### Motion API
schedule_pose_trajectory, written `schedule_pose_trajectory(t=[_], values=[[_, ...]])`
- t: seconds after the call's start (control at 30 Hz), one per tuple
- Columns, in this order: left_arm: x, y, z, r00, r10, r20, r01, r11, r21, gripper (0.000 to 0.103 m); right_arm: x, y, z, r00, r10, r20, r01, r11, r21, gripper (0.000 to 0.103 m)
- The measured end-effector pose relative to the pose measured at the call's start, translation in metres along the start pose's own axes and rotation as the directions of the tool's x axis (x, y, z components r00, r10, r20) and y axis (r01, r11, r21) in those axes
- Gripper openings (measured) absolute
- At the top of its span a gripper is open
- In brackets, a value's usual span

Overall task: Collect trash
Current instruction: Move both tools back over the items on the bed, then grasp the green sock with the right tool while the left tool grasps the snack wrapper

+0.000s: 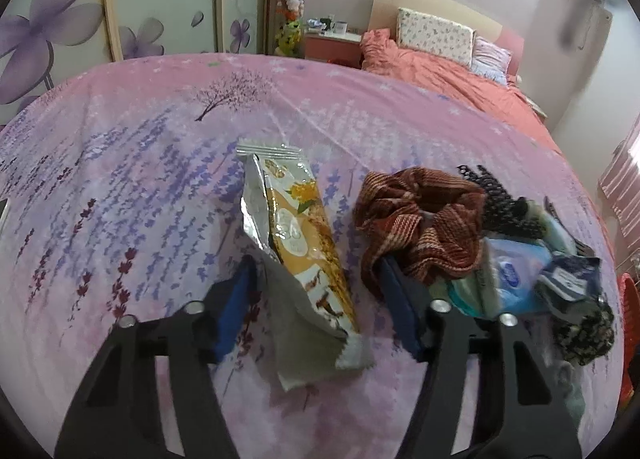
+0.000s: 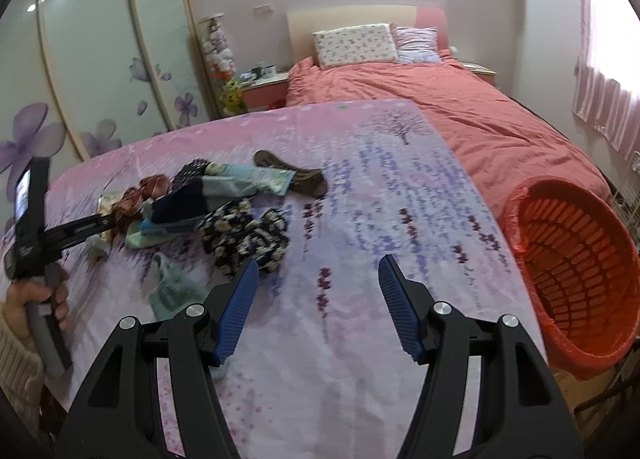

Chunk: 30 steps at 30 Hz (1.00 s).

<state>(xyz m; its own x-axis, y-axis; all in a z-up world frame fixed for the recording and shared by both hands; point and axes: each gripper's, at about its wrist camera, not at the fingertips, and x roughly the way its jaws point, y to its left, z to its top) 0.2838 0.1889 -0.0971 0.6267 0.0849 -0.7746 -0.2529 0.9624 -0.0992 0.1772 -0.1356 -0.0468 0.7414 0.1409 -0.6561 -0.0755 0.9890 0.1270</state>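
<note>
An orange and silver snack wrapper [image 1: 304, 235], torn open at its near end, lies flat on the pink and purple sheet [image 1: 140, 187]. My left gripper [image 1: 318, 263] straddles its lower half. The jaws are open, and the blue pads stand on either side of the wrapper without pressing it. My right gripper [image 2: 319, 261] hangs open over bare sheet with nothing between its fingers. A red plastic basket [image 2: 572, 259] lined with a red bag stands off the bed's right edge, to the right of the right gripper. A hand [image 2: 40, 299] holds the left gripper's handle at the far left.
A heap lies right of the wrapper: a brown striped scrunchie [image 1: 420, 219], a black mesh piece [image 1: 500, 195], blue packets [image 1: 516, 271] and a black floral scrunchie [image 2: 244, 235]. A brown insole [image 2: 292, 173] and a pale green item [image 2: 172, 291] lie nearby. A coral duvet [image 2: 440, 107] covers the far bed.
</note>
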Motion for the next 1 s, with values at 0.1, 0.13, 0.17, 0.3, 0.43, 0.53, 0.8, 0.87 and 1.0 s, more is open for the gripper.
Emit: schedule_pose_trajectory(t=[0.1, 0.13, 0.17, 0.3, 0.43, 0.53, 0.8, 0.87, 1.0], values=[[0.007, 0.005, 0.011, 1.0, 0.013, 0.002, -0.013, 1.0, -0.002, 0.038, 0.001, 0.006, -0.002, 0.998, 0.054, -0.014, -0.054, 0.998, -0.013, 0.063], [0.009, 0.007, 0.014, 1.0, 0.024, 0.002, -0.024, 1.0, 0.0, 0.038, 0.002, 0.01, -0.004, 0.996, 0.085, -0.022, -0.086, 0.996, -0.019, 0.063], [0.01, 0.007, 0.015, 1.0, 0.031, 0.001, -0.031, 0.999, 0.004, 0.035, 0.003, 0.014, -0.005, 0.993, 0.11, -0.03, -0.111, 0.993, -0.027, 0.063], [0.011, 0.014, 0.019, 0.999, 0.046, 0.0, -0.046, 0.999, 0.021, 0.036, 0.007, 0.034, -0.013, 0.974, 0.212, -0.076, -0.218, 0.972, -0.084, 0.062], [0.014, 0.02, 0.02, 0.999, 0.042, -0.003, -0.042, 0.999, 0.013, 0.038, 0.019, 0.053, -0.017, 0.966, 0.227, -0.122, -0.242, 0.963, -0.122, 0.063], [0.014, 0.019, 0.02, 0.999, 0.043, -0.004, -0.043, 0.999, 0.016, 0.039, 0.034, 0.064, -0.019, 0.961, 0.214, -0.175, -0.241, 0.959, -0.148, 0.061], [0.006, 0.025, 0.007, 1.0, 0.001, -0.002, -0.001, 1.0, 0.016, 0.042, 0.028, 0.059, -0.026, 0.968, 0.183, -0.169, -0.213, 0.961, -0.177, 0.009], [0.005, 0.026, 0.005, 1.0, -0.004, -0.003, 0.004, 1.0, 0.012, 0.042, 0.017, 0.046, -0.024, 0.978, 0.16, -0.136, -0.18, 0.971, -0.156, 0.009], [0.004, 0.031, 0.002, 1.0, -0.025, 0.0, 0.025, 1.0, 0.009, 0.042, 0.003, -0.002, -0.009, 0.997, 0.046, -0.056, -0.048, 0.998, -0.042, 0.009]])
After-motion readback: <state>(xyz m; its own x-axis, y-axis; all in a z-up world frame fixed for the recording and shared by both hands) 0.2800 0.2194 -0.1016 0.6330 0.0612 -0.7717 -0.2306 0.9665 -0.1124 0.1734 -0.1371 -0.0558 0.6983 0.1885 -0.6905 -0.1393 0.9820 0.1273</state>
